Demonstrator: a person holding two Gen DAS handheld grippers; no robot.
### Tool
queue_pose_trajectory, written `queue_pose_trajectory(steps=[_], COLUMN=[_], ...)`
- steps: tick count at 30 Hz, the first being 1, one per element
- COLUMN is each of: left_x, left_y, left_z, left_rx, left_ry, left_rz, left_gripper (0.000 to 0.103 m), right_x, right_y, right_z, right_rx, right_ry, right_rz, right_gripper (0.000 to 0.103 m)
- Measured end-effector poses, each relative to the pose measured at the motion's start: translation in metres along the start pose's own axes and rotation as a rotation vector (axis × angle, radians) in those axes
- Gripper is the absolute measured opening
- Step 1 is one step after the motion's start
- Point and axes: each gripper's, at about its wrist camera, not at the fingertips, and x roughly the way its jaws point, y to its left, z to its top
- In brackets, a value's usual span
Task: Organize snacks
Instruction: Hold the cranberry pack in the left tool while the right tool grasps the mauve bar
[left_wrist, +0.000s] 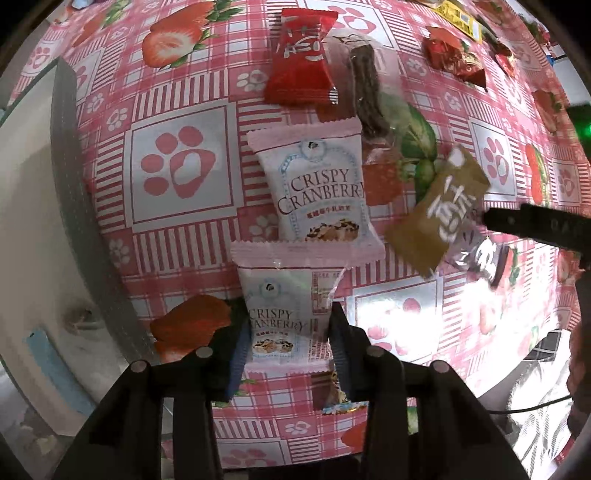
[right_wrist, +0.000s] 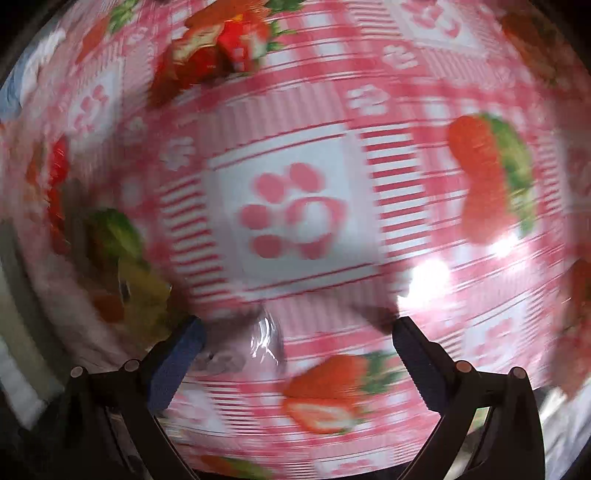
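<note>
My left gripper (left_wrist: 286, 332) is shut on a pink-and-white Crispy Cranberry packet (left_wrist: 284, 314) just above the table. A second Crispy Cranberry packet (left_wrist: 317, 184) lies flat beyond it. Further off lie a red packet (left_wrist: 299, 59) and a clear packet with a dark stick (left_wrist: 369, 96). A gold-brown packet (left_wrist: 439, 206) sits to the right, and a dark finger of the other gripper (left_wrist: 535, 225) reaches in beside it. In the blurred right wrist view my right gripper (right_wrist: 295, 332) is open and empty over the tablecloth. A clear wrapper (right_wrist: 258, 339) lies between its fingers.
The table carries a pink strawberry and paw-print cloth (left_wrist: 177, 166). Its left edge (left_wrist: 70, 166) drops to a pale floor. Red and yellow candies (left_wrist: 454, 55) lie at the far right. Blurred red packets (right_wrist: 207, 51) lie at the top left of the right wrist view.
</note>
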Motion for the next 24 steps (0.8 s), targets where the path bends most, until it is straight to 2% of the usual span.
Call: queue_pose_trajectory(steps=[2, 5, 8, 11, 16, 17, 18, 19, 21, 23, 24], left_x=[-0.002, -0.004, -0.003, -0.002, -0.003, -0.003, -0.003, -0.003, -0.003, -0.005, -0.005], left_y=[-0.006, -0.012, -0.011, -0.012, -0.023, -0.024, -0.024, -0.027, -0.028, -0.030, -0.029], left_z=[0.004, 0.016, 0.014, 0.016, 0.023, 0.023, 0.023, 0.023, 0.024, 0.022, 0.023], left_rx=[-0.008, -0.008, -0.003, -0.006, -0.008, -0.007, -0.006, -0.007, -0.007, -0.007, -0.007], left_ry=[-0.001, 0.000, -0.001, 0.001, 0.004, 0.004, 0.005, 0.005, 0.006, 0.011, 0.015], left_rz=[-0.005, -0.003, 0.003, 0.003, 0.014, 0.016, 0.019, 0.020, 0.018, 0.014, 0.012], left_gripper=[0.043, 0.043, 0.044, 0.044, 0.044, 0.044, 0.044, 0.044, 0.044, 0.044, 0.044], right_x=[-0.003, -0.010, -0.018, -0.024, -0.019, -0.017, -0.012, -0.009, -0.011, -0.009, -0.011], right_y=[-0.011, -0.017, 0.004, 0.042, 0.092, 0.100, 0.110, 0.121, 0.135, 0.148, 0.149], right_z=[-0.005, -0.014, -0.028, -0.051, -0.075, -0.077, -0.079, -0.074, -0.080, -0.089, -0.091], right_rx=[0.007, -0.024, -0.229, -0.432, -0.594, -0.609, -0.618, -0.627, -0.666, -0.686, -0.690], right_ry=[-0.012, -0.030, -0.026, -0.052, -0.054, -0.049, -0.041, -0.036, -0.042, -0.047, -0.044], right_rz=[-0.008, 0.030, 0.060, 0.032, 0.009, 0.001, -0.004, -0.024, -0.051, -0.054, -0.050], right_gripper=[0.102, 0.102, 0.102, 0.102, 0.102, 0.099, 0.092, 0.077, 0.068, 0.043, 0.037])
